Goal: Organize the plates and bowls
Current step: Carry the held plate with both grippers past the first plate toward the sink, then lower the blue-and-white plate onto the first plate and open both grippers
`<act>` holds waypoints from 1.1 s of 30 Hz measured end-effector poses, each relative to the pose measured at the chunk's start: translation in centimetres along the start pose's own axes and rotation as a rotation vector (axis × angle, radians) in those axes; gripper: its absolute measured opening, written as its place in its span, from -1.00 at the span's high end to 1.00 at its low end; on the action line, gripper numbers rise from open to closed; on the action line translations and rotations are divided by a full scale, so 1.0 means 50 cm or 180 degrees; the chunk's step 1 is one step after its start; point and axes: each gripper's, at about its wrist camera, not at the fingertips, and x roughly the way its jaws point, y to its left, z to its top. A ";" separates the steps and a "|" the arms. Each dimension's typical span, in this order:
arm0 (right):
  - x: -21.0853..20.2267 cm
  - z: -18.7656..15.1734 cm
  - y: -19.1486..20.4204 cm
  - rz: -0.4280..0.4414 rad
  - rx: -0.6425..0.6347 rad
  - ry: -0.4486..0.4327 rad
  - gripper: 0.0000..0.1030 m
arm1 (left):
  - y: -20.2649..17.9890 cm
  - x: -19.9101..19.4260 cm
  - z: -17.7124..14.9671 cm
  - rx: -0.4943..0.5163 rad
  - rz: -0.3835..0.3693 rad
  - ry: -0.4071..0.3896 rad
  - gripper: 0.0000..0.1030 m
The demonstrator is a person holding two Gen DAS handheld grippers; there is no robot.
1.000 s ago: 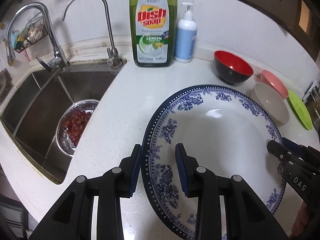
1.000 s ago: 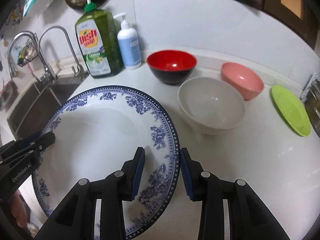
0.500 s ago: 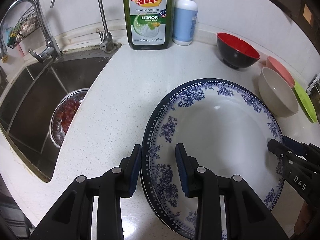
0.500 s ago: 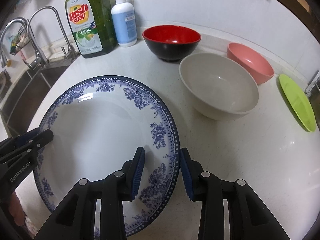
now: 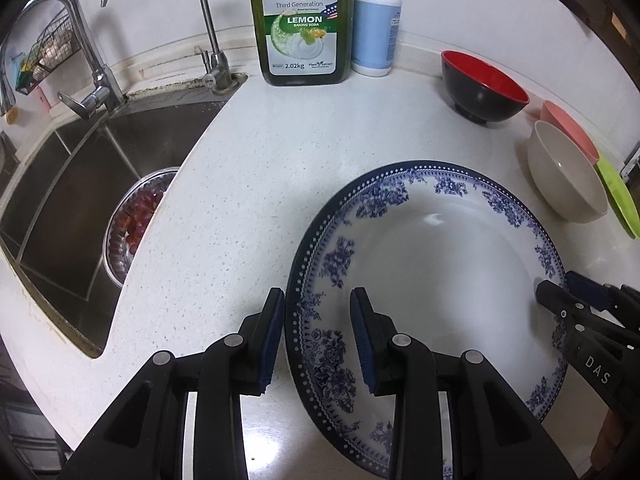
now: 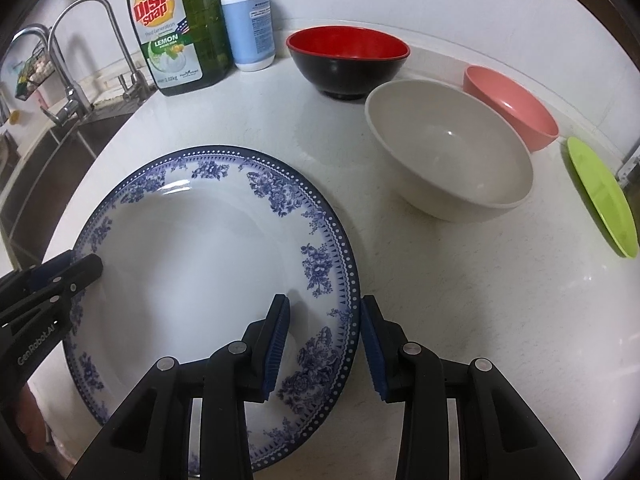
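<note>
left wrist view: the left gripper (image 5: 316, 336) straddles the near-left rim of the blue-patterned plate (image 5: 440, 264), jaws spread with a gap at each pad; the right gripper (image 6: 324, 338) straddles the opposite rim, likewise not pinching. the plate sits near the countertop's (image 5: 248, 184) front edge. unpinched, it could slide; beyond, the beige bowl (image 6: 448, 148) could be bumped.

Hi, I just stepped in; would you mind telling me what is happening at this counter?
A person is handling a large blue-and-white plate with two handheld grippers. The left gripper straddles one edge of the rim and the right gripper the opposite edge, though neither visibly pinches it. Behind the plate, on the white counter, stand a red-and-black bowl, a beige bowl, a pink bowl and a green plate, none yet stacked.
</note>
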 end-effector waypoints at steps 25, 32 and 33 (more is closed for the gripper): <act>-0.104 -0.036 -0.041 0.0007 0.0065 -0.0558 -0.30 | -0.091 -0.141 0.026 0.0357 -0.0110 -0.0749 -0.94; -0.183 -0.058 -0.113 -0.0162 0.0306 -0.0874 -0.46 | -0.182 -0.190 0.048 0.0727 -0.0330 -0.0952 -1.00; -0.192 -0.061 -0.122 -0.0198 0.0332 -0.0908 -0.47 | -0.193 -0.194 0.050 0.0764 -0.0358 -0.0969 -1.00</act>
